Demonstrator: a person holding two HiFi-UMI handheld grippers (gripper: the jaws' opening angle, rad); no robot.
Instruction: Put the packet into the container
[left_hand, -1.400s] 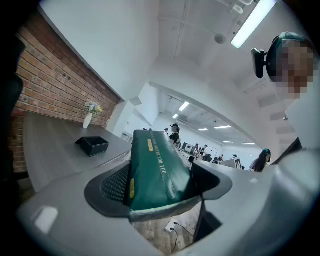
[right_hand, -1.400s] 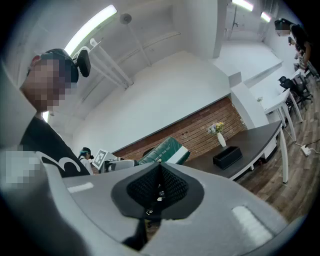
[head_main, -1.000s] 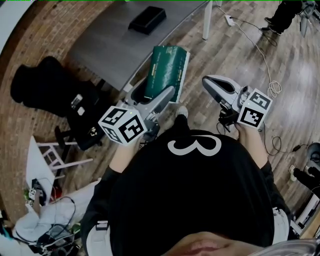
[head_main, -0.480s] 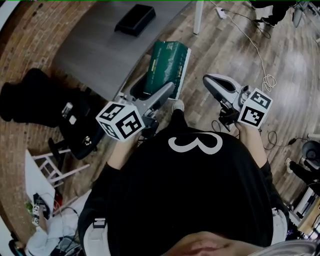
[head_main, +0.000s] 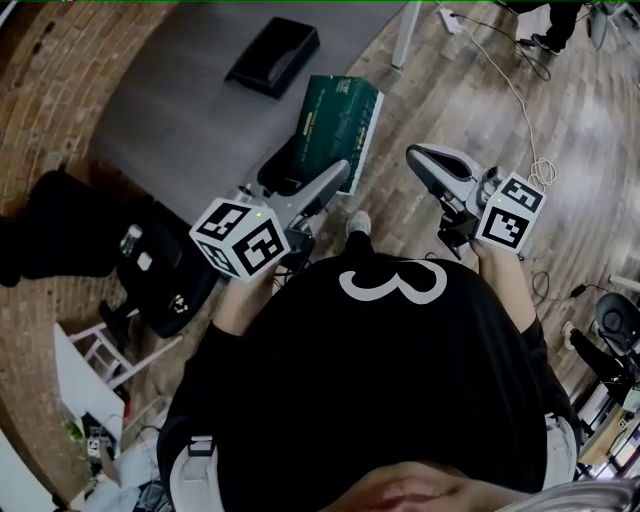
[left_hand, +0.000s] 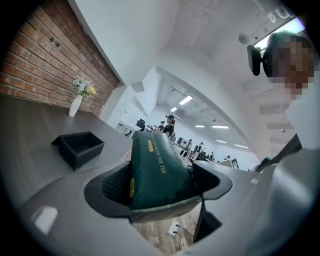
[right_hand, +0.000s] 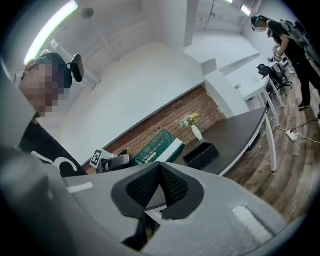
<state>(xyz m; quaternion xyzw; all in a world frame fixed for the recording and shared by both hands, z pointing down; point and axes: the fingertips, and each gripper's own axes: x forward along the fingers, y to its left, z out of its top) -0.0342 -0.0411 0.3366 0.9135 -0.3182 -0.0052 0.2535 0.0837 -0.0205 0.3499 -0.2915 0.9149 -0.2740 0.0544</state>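
Observation:
A dark green packet (head_main: 335, 135) with gold print is held out over the edge of the grey table (head_main: 170, 120), and my left gripper (head_main: 300, 178) is shut on its near end. In the left gripper view the packet (left_hand: 155, 170) fills the gap between the two pads of the left gripper (left_hand: 162, 182). The black open container (head_main: 272, 57) stands on the table beyond the packet, apart from it; it is also in the left gripper view (left_hand: 79, 149). My right gripper (head_main: 422, 160) hangs over the wooden floor to the right, shut with nothing in it (right_hand: 160, 172).
A white vase of flowers (left_hand: 76, 104) stands at the table's far end by the brick wall. A white table leg (head_main: 405, 35) and cables (head_main: 520, 100) are on the wooden floor. Black bags (head_main: 60, 230) lie at the left. People stand in the background.
The table and the container have shifted in the head view and look a little nearer. The packet stays in the left gripper. The right gripper has barely moved.

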